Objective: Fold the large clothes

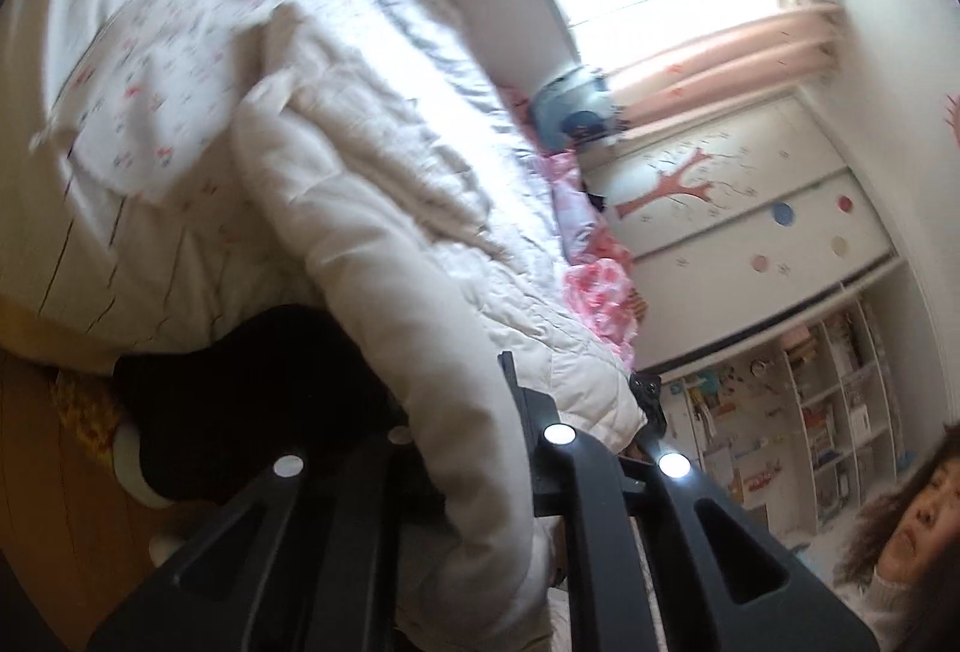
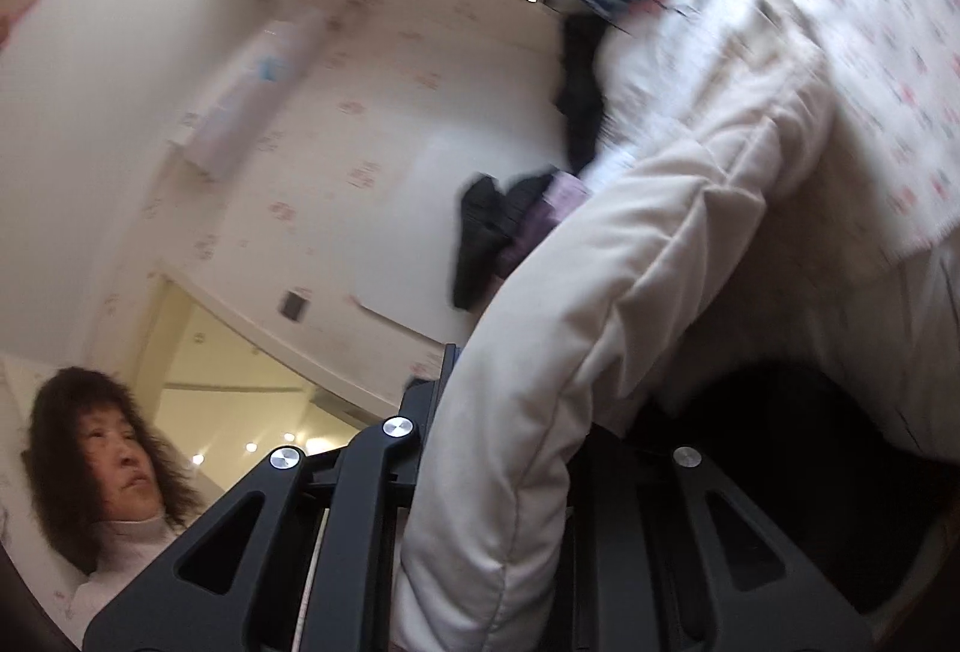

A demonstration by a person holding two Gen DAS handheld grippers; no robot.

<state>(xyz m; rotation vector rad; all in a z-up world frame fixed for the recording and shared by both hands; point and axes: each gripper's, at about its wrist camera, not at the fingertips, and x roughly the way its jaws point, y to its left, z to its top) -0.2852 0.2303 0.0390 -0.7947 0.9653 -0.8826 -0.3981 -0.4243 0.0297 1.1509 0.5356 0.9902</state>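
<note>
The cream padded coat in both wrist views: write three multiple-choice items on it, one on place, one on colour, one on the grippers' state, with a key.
1. The cream padded coat hangs in front of:
A. a bed with a small-print cover
B. a kitchen sink
C. a car seat

2. The curtain under the window is:
A. green
B. pink
C. black

3. The left gripper and right gripper are:
A. both wide open, empty
B. one out of view
C. both shut on the coat

Key: 1 A, the printed bed lies behind the coat; 2 B, pink folds show below the window; 3 C, cream fabric is pinched between each pair of fingers.
</note>
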